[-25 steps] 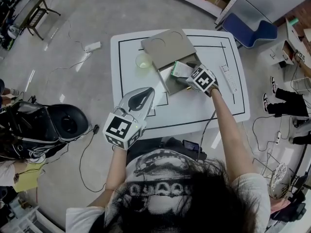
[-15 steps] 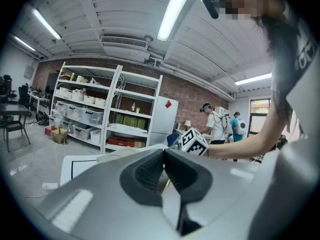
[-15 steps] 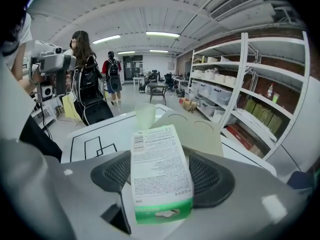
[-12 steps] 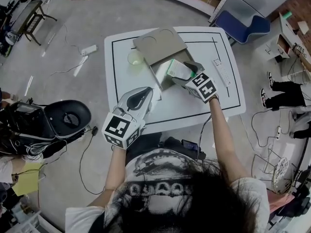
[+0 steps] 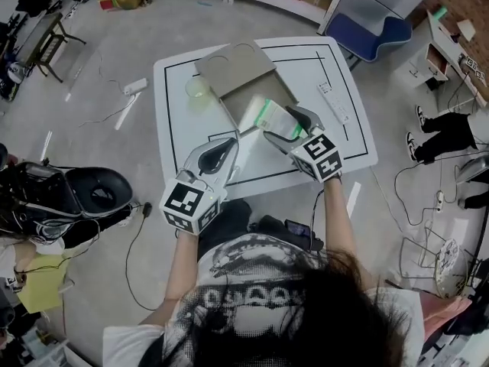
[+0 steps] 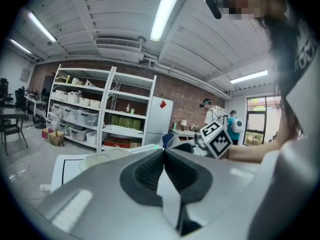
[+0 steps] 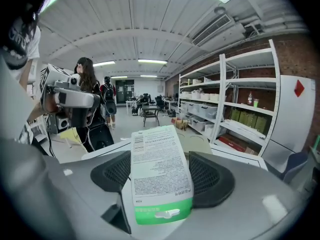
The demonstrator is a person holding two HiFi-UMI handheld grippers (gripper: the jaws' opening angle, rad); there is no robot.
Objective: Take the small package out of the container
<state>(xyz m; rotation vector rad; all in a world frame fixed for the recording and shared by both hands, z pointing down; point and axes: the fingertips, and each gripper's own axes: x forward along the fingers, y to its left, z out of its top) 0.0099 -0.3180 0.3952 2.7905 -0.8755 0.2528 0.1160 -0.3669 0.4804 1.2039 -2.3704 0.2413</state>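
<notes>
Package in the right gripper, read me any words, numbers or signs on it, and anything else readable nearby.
The package, clamped in the right gripper: dense print and a barcode, all too small to read.
The marker cube on that gripper: black-and-white square pattern, no words.
The white cabinet: a red diamond sign, no legible text.
</notes>
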